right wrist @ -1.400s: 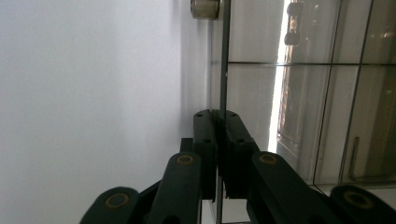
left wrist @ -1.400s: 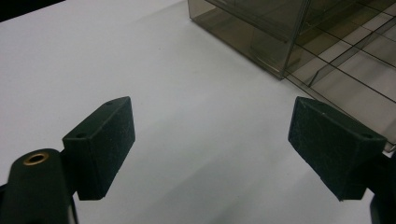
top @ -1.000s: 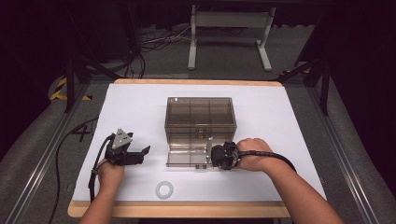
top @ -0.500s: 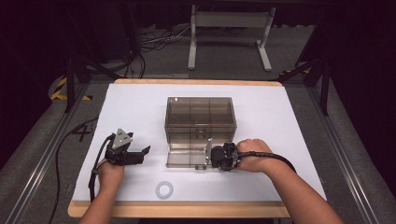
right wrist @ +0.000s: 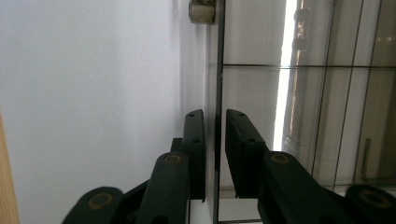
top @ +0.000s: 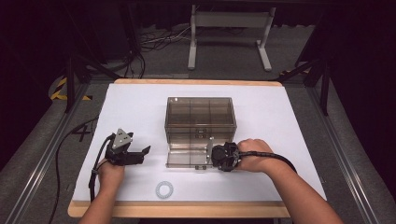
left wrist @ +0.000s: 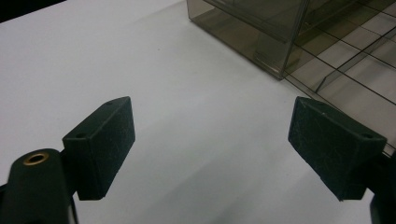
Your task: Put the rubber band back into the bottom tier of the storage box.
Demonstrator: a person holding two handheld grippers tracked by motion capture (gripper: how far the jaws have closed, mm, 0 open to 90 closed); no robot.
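Right gripper view: my right gripper [right wrist: 215,154] straddled the drawer front [right wrist: 217,84], jaws just easing apart, a slight gap visible. Drawer [top: 187,157] pulled out at the box's [top: 200,115] 6 o'clock. Left gripper [left wrist: 212,140] wide, empty.

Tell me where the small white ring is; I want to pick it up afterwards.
In the high view the white ring lies on the table's near edge, between the person's forearms, in front of the drawer box.

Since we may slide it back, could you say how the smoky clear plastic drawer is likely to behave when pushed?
The smoky plastic drawer looks thin-walled and empty, so probably light and stiff. Its glossy front panel is likely slippery; the right gripper's jaws, just opening, straddle it.
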